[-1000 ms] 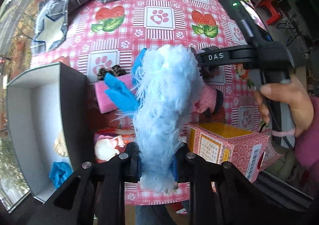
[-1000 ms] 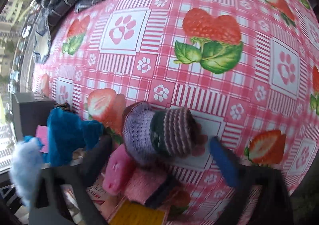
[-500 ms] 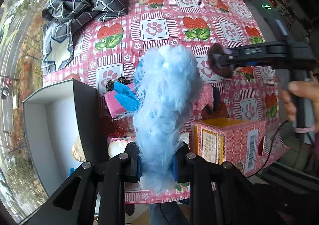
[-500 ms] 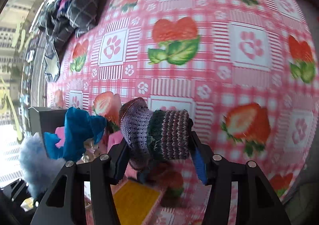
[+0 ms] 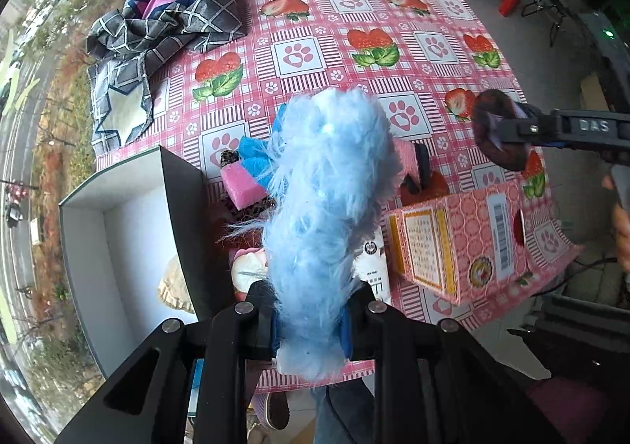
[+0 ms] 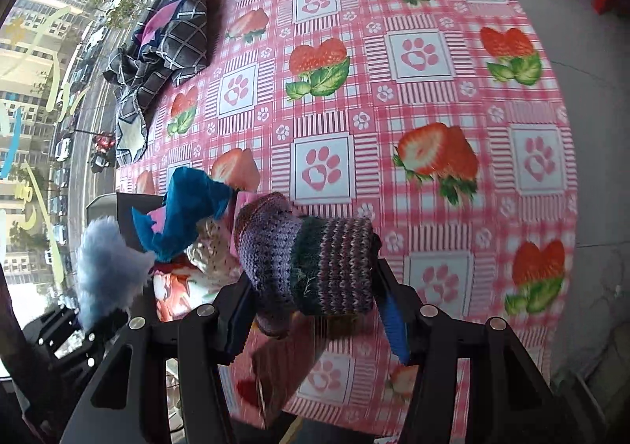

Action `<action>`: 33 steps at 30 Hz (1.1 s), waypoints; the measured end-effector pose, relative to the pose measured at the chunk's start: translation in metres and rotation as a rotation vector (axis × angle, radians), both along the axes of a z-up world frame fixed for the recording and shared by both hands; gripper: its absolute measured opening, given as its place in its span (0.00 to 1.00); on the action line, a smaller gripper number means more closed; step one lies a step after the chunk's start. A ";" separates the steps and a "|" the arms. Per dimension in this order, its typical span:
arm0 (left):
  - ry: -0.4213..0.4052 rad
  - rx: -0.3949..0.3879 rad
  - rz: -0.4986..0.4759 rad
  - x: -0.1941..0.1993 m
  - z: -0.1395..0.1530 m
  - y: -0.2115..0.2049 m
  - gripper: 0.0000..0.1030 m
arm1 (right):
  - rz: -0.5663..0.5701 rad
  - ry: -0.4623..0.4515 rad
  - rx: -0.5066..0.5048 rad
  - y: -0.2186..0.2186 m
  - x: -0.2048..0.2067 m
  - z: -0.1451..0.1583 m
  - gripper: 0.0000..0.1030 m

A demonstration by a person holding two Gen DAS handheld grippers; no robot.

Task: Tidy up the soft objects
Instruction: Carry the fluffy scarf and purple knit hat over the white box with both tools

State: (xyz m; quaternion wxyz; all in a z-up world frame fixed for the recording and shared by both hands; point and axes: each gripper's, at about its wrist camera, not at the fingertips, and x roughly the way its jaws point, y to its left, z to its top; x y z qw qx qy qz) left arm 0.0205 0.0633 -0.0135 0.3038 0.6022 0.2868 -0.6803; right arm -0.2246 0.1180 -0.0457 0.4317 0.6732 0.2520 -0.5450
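Observation:
My left gripper (image 5: pixel 311 322) is shut on a fluffy light-blue soft piece (image 5: pixel 327 207), held upright high above the table's near edge. It also shows in the right wrist view (image 6: pixel 106 266). My right gripper (image 6: pixel 315 306) is shut on a striped purple knitted piece (image 6: pixel 311 259), lifted above the table; that piece shows in the left wrist view (image 5: pixel 498 132) at the right. A pile of soft things lies below: a blue cloth (image 6: pixel 189 207), a pink sponge (image 5: pixel 240 184).
An open grey box (image 5: pixel 118 231) with a white inside stands at the table's left near corner. A pink carton (image 5: pixel 453 239) stands at the near edge. A checked dark cloth (image 5: pixel 165 18) lies at the far left on the strawberry tablecloth (image 5: pixel 354 10).
Both grippers have risen well above the table with their pieces. My right gripper closed on the knitted piece and lifted it off the pile, moving right.

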 end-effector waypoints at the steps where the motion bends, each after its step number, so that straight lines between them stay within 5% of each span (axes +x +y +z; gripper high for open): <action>1: 0.009 -0.001 -0.002 0.004 0.000 0.001 0.24 | -0.010 0.002 -0.005 0.003 0.002 0.003 0.55; 18: 0.123 -0.024 -0.030 0.072 0.008 0.013 0.24 | -0.084 0.113 -0.084 0.047 0.097 0.075 0.56; 33: 0.148 -0.067 0.105 0.168 0.017 0.007 0.24 | 0.075 0.068 -0.106 0.021 0.209 0.074 0.56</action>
